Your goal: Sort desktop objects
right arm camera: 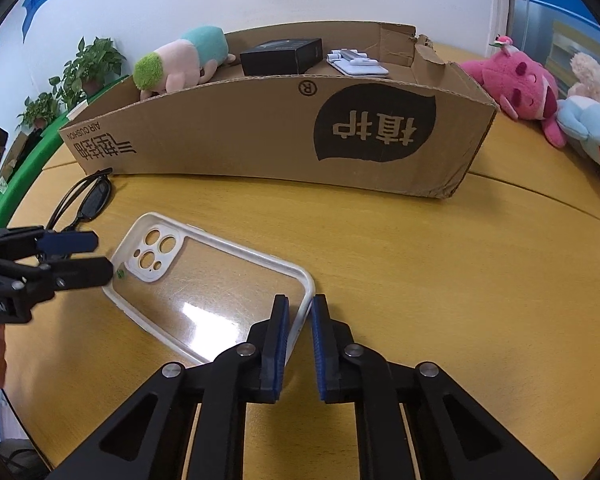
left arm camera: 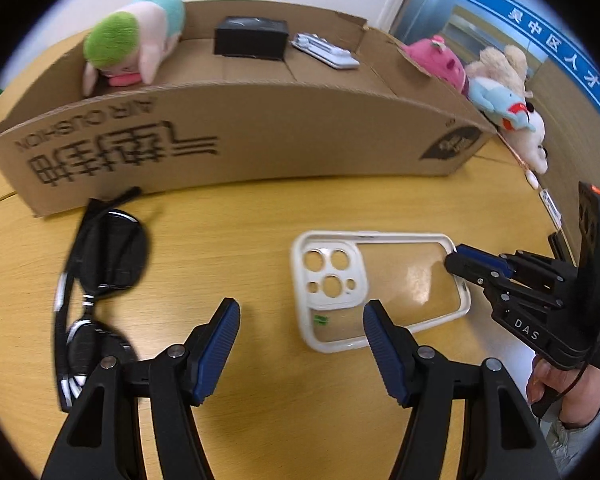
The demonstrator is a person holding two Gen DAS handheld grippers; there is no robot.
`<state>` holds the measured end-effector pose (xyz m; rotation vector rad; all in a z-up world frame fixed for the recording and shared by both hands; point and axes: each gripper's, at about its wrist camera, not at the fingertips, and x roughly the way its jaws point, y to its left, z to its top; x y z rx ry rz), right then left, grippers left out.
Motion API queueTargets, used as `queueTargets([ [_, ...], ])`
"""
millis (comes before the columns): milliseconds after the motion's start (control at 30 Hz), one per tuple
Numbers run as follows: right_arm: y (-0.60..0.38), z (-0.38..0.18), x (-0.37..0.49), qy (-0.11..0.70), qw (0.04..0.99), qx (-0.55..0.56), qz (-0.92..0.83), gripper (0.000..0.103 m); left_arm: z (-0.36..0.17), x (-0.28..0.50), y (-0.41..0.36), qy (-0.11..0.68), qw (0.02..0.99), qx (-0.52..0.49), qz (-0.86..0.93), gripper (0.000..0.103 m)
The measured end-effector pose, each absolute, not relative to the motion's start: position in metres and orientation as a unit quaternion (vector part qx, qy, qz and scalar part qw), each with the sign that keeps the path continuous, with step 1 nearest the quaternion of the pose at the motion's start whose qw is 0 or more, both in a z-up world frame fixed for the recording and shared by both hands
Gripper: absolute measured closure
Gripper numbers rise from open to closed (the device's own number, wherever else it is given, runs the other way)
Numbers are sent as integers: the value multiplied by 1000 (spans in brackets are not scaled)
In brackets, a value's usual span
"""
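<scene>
A white-rimmed clear phone case point(left arm camera: 376, 284) lies on the wooden table point(left arm camera: 240, 224); it also shows in the right wrist view point(right arm camera: 204, 280). My right gripper point(right arm camera: 300, 312) is closed on the case's near short rim, one finger inside and one outside; in the left wrist view it point(left arm camera: 456, 260) reaches in from the right. My left gripper point(left arm camera: 302, 320) is open and empty, hovering just left of the case's camera end; it point(right arm camera: 96, 258) shows at the left in the right wrist view. Black sunglasses point(left arm camera: 96, 280) lie to the left.
A long cardboard box point(left arm camera: 240, 132) stands behind, holding a green-haired plush point(left arm camera: 132, 48), a black box point(left arm camera: 252, 36) and a white stand point(left arm camera: 324, 50). Pink and beige plush toys point(right arm camera: 532, 88) lie right of the box. Potted plants point(right arm camera: 88, 64) stand far left.
</scene>
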<state>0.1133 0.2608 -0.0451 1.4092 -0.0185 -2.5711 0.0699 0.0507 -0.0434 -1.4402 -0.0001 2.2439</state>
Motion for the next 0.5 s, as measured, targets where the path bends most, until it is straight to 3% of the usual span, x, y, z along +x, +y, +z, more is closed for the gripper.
queueTargets([
  [67, 263, -45, 114, -13, 106, 477, -872, 93, -49, 68, 56, 3, 236, -533, 812, 54],
  [133, 262, -45, 114, -17, 109, 478, -871, 94, -49, 68, 58, 7, 234, -528, 816, 59],
  [267, 259, -45, 115, -19, 113, 477, -871, 95, -51, 64, 59, 10, 230, -532, 815, 84],
  [367, 261, -43, 115, -27, 113, 474, -873, 96, -53, 64, 54, 6, 222, -532, 817, 93],
  [500, 261, -29, 117, -32, 115, 458, -881, 96, -47, 62, 48, -9, 220, -528, 820, 96],
])
